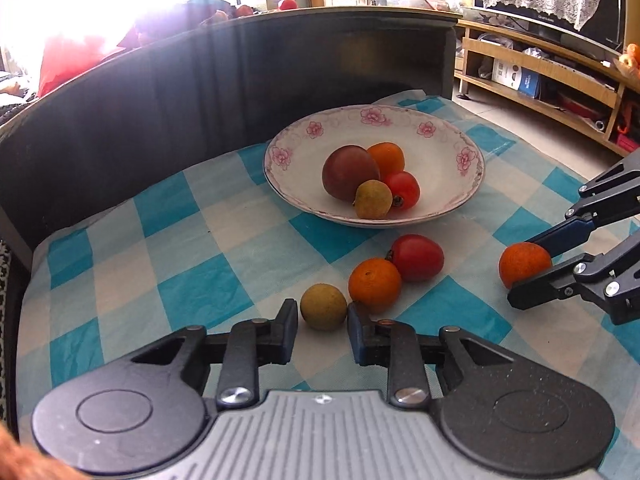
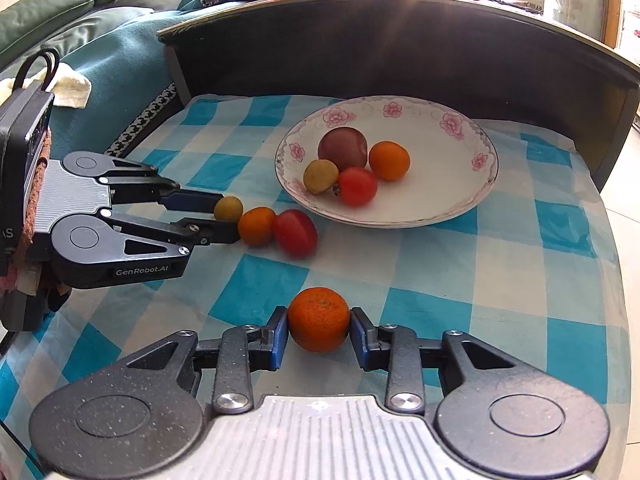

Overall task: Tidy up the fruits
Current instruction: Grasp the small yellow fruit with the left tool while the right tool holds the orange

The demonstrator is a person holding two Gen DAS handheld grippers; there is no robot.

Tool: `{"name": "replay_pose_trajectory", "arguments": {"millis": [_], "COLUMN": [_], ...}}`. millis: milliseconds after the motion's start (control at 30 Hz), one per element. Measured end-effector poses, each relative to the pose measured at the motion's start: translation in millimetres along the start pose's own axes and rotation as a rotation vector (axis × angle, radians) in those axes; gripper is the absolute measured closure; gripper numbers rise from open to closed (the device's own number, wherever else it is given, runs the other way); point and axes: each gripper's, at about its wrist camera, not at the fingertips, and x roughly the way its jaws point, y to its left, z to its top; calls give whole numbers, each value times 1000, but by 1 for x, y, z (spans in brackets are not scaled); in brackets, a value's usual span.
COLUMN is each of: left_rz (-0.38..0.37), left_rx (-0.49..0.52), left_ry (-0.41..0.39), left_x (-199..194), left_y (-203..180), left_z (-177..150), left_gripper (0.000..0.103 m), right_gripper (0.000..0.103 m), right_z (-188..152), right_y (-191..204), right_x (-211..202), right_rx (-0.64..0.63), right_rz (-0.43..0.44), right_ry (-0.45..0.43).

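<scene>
**Checked cloth, two tools, two fruits being taken at once**

Blue-and-white checked cloth point(image 1: 192, 264) is covering the bench, and a flowered white plate point(image 1: 460, 208) is sitting toward its far side, already holding a large dark-red fruit point(image 1: 350, 172), an orange one, a red one and a small yellow-green one. That grouping suggests the plate is serving as the collecting place, so the loose fruits in front of it are the ones left to move.

The left tool point(image 1: 322, 320) is reaching low over the cloth with its jaws closed in around a small yellow-green fruit point(image 1: 323, 306); the pads are sitting at its two sides and appear to be gripping it. Just beside it, touching or nearly so, a small orange point(image 1: 374, 285) and a red fruit point(image 1: 418, 257) are lying in a short row, which is probably why the tool is coming in from the row's free end rather than across it.

The right tool point(image 2: 319, 334) is clamping a second orange point(image 2: 318, 319) across its widest part, blue pads pressing on both sides. That fruit is lying well apart from the row, nearer the person's side of the cloth, with open cloth between it and the plate.

Both fruits look to be resting on the cloth, not yet lifted. Gripping round fruit at the middle is likely keeping it from squirting out.
</scene>
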Motion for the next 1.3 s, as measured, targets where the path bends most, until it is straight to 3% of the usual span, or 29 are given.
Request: {"name": "replay_pose_trajectory", "arguments": {"millis": [333, 667, 1300], "left_rz": [10, 16, 25], "left_rx": [8, 1, -54], "left_ry": [26, 55, 39], "left_x": [-13, -54, -47], "left_y": [-15, -61, -70], "left_z": [-3, -22, -37], "left_gripper": [69, 69, 64], "right_gripper": [76, 76, 71], "right_z": [0, -15, -21], "right_y": [3, 14, 18], "right_x": [0, -5, -6], "right_rx": [-35, -118, -157], "right_rz": [-28, -46, -48], "right_ry": [6, 22, 10]}}
